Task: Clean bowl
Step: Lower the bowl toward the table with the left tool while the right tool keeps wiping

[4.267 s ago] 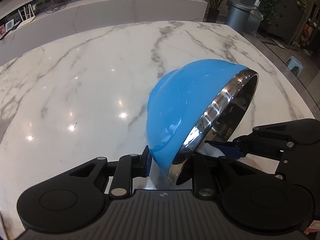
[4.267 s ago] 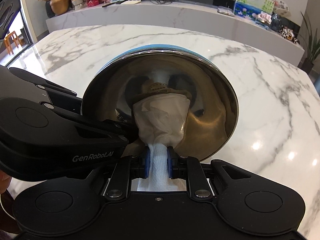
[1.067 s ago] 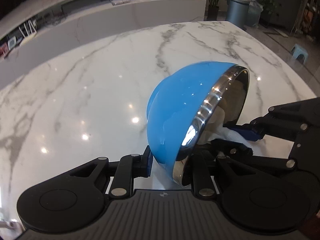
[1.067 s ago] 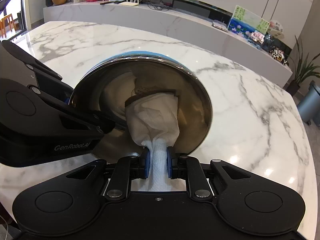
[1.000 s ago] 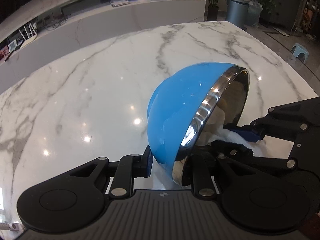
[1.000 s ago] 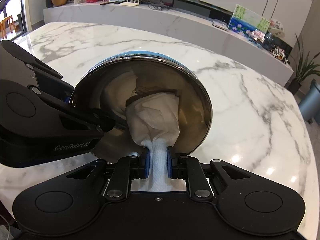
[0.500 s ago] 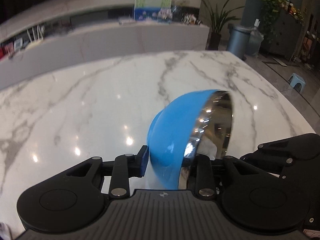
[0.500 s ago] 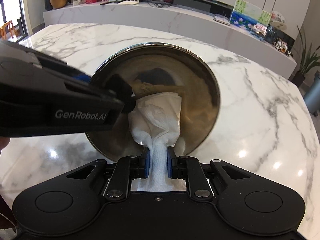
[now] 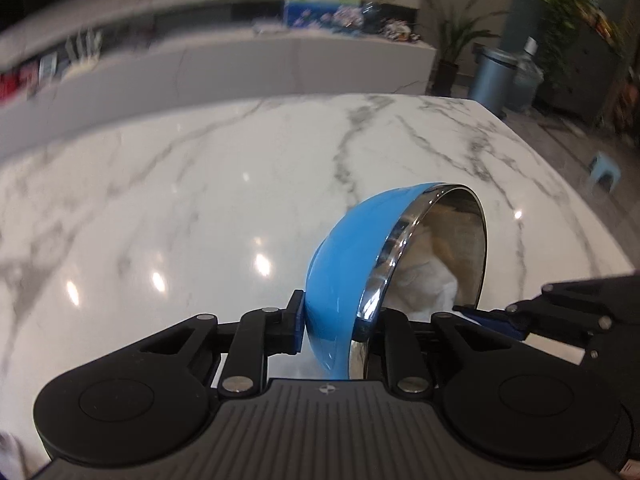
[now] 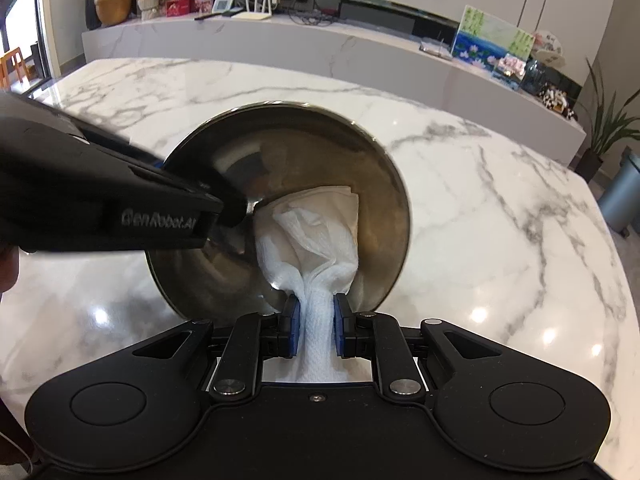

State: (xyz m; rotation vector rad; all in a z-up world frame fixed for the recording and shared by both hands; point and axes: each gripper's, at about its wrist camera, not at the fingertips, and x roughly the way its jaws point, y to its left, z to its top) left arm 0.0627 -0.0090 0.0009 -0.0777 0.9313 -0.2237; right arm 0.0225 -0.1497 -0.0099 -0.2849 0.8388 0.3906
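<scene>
- Right tongs nearest the lens, jaws clamped tight on a bunched white paper towel, which fans up toward twelve o'clock into the bowl.
- That's the blue-outside, polished-steel-inside round bowl, tipped on edge, mouth facing the right wrist camera, lifted off the white grey-veined marble desk.
- Left tongs pinch the rim at the bowl's nine o'clock in the right view; jaws closing, one pad on the blue shell, the other finger inside on the steel.
- Doing it well, I'd say: keep the wad pressed flat and sweep round the wall, since the towel only covers the lower middle now; the upper arc looks unwiped.
- Likely risk: the rim grip is narrow, so hard scrubbing could twist the bowl out.
- Room: the inner left finger sits just beside the towel at nine o'clock, so swing toward three o'clock first.
- Beyond, bare desk at twelve o'clock; its far edge and right corner lie well apart from the bowl.
</scene>
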